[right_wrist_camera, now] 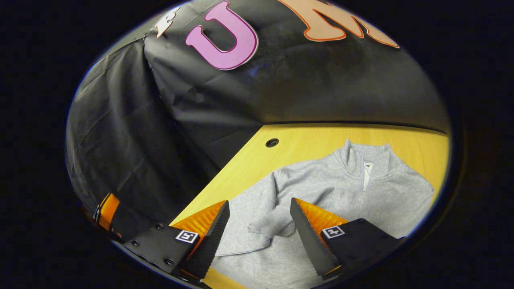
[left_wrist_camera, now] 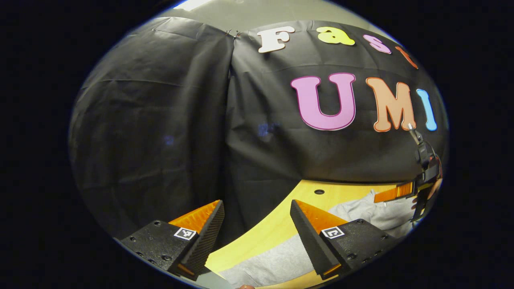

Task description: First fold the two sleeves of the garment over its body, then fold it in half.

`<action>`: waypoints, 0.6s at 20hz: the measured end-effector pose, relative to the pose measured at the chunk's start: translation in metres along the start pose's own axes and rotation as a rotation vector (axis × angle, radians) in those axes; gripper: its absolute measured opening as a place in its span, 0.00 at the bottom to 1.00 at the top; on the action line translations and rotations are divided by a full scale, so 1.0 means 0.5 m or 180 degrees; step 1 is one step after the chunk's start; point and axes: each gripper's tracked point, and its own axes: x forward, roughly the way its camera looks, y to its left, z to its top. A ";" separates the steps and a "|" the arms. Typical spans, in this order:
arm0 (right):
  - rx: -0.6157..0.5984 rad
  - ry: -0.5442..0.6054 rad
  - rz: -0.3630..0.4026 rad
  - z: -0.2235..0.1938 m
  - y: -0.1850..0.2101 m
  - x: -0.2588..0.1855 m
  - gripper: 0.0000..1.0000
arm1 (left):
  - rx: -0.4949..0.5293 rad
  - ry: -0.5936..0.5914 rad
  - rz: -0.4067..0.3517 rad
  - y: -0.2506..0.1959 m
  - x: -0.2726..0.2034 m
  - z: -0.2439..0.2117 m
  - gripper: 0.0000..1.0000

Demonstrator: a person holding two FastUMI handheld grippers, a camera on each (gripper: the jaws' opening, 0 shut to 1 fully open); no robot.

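A grey zip-neck sweatshirt [right_wrist_camera: 345,188] lies flat on the yellow wooden table [right_wrist_camera: 305,144], collar toward the far wall. Its left sleeve is folded over the body, the cuff [right_wrist_camera: 267,228] lying near the middle. My right gripper [right_wrist_camera: 259,210] hovers open above that cuff, nothing between its fingers. My left gripper [left_wrist_camera: 257,208] is open too, held above the table's left edge with the sweatshirt's grey cloth [left_wrist_camera: 273,261] low between the fingers. At the right rim of the left gripper view the other gripper [left_wrist_camera: 421,188] hangs over the grey cloth [left_wrist_camera: 373,212].
A black cloth wall [right_wrist_camera: 192,104] closes the booth behind and to the left of the table. A round cable hole [right_wrist_camera: 272,142] sits in the tabletop near its far left corner. Bare wood runs along the far edge beyond the collar.
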 end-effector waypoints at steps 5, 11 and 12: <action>-0.0080 -0.0148 -0.0164 0.028 -0.037 -0.047 0.96 | 0.0009 0.0266 -0.0120 -0.012 0.011 -0.084 0.97; -0.0061 -0.0326 -0.0366 0.048 -0.096 -0.115 0.96 | -0.0094 0.0928 -0.0133 -0.001 -0.001 -0.253 0.97; -0.0095 -0.0352 -0.0420 0.051 -0.106 -0.126 0.96 | -0.0113 0.1037 -0.0124 0.002 -0.007 -0.281 0.97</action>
